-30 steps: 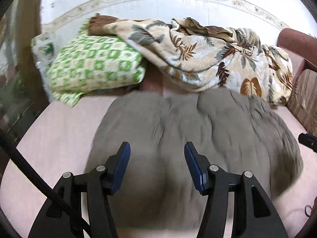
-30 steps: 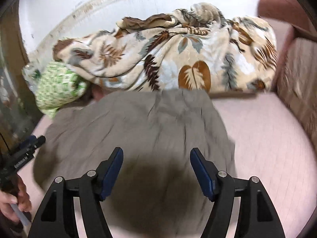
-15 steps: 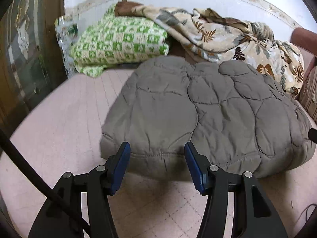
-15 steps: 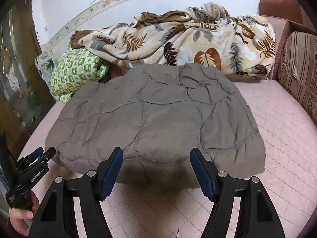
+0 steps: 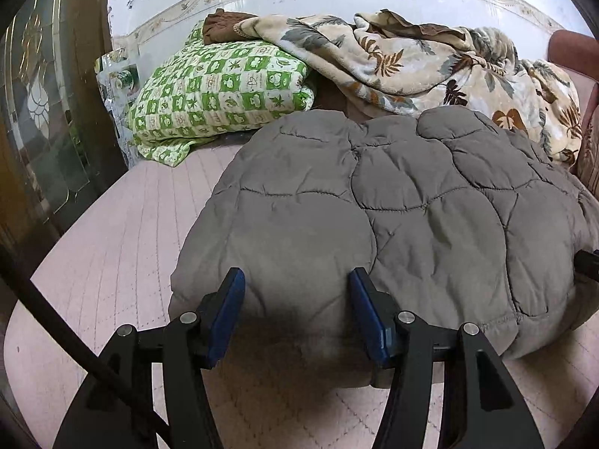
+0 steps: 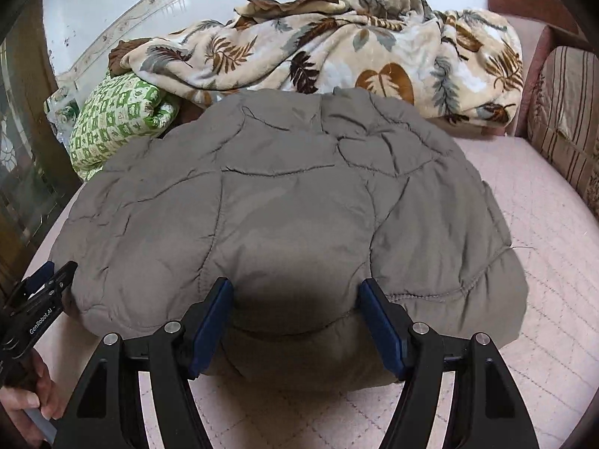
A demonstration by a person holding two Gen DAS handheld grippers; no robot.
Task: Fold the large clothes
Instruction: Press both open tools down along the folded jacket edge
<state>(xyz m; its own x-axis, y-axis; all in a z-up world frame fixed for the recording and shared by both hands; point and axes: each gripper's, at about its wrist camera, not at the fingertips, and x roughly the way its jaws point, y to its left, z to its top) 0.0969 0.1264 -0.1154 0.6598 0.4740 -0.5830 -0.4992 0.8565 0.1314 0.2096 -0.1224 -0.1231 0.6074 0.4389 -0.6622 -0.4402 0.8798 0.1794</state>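
A grey quilted padded garment (image 5: 393, 202) lies folded in a thick bundle on the pink quilted bed cover (image 5: 112, 262); it also shows in the right wrist view (image 6: 292, 205). My left gripper (image 5: 295, 299) is open, its blue-padded fingers straddling the near left edge of the bundle. My right gripper (image 6: 295, 310) is open, its fingers straddling the near edge of the bundle toward its right half. Neither holds cloth. The left gripper's tip (image 6: 45, 284) shows at the left of the right wrist view, held by a hand.
A green checked pillow (image 5: 217, 97) and a leaf-print blanket (image 5: 411, 63) lie behind the garment against the white wall. A brown glass-paned door (image 5: 41, 112) stands at the left. A striped cushion (image 6: 565, 112) and a red-brown headboard stand at the right.
Both grippers pulled back from over the garment, then came forward and low again. Their open fingers now sit at the bundle's near edge. The garment lies still.
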